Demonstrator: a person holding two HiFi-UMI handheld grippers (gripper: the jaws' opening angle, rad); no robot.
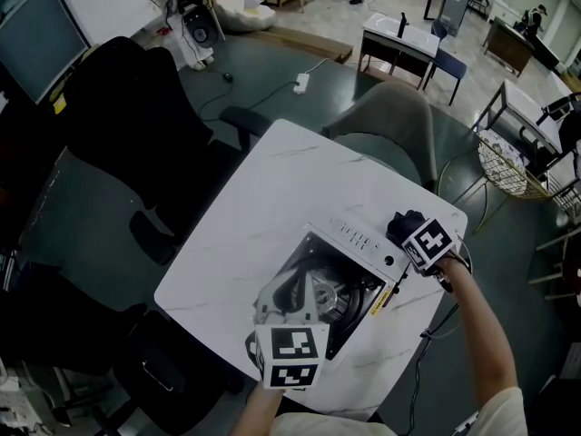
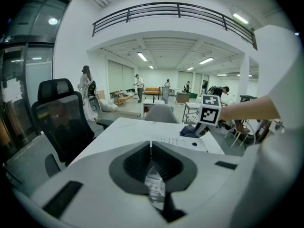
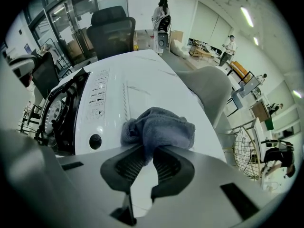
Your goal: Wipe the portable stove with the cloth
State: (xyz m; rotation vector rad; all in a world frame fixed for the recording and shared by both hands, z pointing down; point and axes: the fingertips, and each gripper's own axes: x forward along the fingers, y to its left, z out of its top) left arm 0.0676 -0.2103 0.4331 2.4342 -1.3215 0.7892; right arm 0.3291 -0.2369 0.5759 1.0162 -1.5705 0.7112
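Note:
The white portable stove (image 1: pixel 359 243) lies on the white marble table (image 1: pixel 272 198), with its black burner (image 1: pixel 327 293) showing. My right gripper (image 1: pixel 410 236) is shut on a bunched grey-blue cloth (image 3: pixel 159 127), which rests on the stove's white control panel (image 3: pixel 102 103) next to the black knob (image 3: pixel 95 140). My left gripper (image 1: pixel 304 287) hovers over the stove's near corner. Its jaws are closed together, nothing shows between them, and the burner is visible below them. The left gripper view shows the stove panel (image 2: pixel 180 141) ahead and the right gripper's marker cube (image 2: pixel 210 110).
Black office chairs (image 1: pixel 118 125) stand left of the table and a grey chair (image 1: pixel 390 125) at its far side. A wire basket (image 1: pixel 504 166) sits to the right. A cable (image 1: pixel 436 321) runs off the table's right edge. People stand far off in the hall.

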